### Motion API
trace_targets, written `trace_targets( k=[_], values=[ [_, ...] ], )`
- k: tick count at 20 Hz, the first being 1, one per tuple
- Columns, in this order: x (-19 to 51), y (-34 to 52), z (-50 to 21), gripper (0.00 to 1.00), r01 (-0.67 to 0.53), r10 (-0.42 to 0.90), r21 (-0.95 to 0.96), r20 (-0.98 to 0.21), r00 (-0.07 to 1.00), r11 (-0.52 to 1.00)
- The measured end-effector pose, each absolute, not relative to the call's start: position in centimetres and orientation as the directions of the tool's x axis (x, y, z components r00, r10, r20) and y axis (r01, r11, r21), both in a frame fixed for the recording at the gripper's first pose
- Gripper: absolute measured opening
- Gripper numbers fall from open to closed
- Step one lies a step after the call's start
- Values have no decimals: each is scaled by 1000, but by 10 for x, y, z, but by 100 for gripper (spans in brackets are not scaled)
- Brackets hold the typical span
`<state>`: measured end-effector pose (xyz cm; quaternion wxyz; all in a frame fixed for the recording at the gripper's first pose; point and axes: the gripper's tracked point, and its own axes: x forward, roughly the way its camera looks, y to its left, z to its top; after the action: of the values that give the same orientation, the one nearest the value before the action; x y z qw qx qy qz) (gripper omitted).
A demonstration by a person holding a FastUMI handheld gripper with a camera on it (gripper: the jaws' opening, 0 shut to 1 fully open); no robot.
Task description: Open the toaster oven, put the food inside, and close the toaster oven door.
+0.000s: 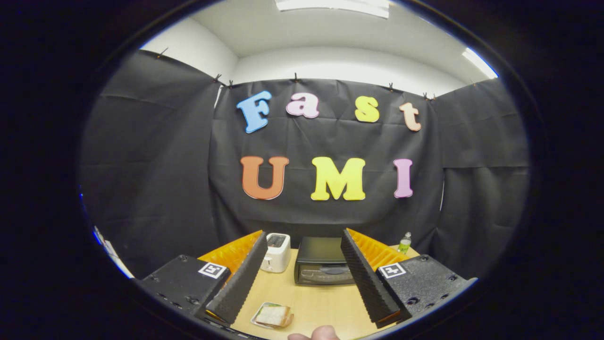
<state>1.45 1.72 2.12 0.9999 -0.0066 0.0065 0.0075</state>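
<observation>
Fingers (245,274) of the gripper (302,241) stand spread wide, grasping nothing. Beyond them, at the wooden bench's (321,302) far edge, sits the black toaster oven (322,267), door closed, beside a white toaster (276,252). Near the front edge lies a sandwich (272,315) on its tray.

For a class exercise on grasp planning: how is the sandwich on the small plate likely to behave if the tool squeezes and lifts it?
The sandwich looks like soft bread, so it would probably compress and may sag. Its layers could slide apart if gripped unevenly. The shallow plate under it seems light and might shift on the smooth table. The tool stands open, above the table, with the sandwich between its fingers.
</observation>
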Motion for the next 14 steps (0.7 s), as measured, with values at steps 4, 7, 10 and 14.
trace_targets(
  k=[4, 7, 10, 14],
  values=[
    [21, 1, 29, 100, 20, -19, 18, -13, 1000, 1000],
    [23, -10, 31, 100, 27, -27, 13, -11, 1000, 1000],
    [27, -23, 19, 100, 33, -33, 31, -29, 999, 999],
    [35, -41, 6, 100, 52, -49, 70, -48, 998, 996]
  ],
)
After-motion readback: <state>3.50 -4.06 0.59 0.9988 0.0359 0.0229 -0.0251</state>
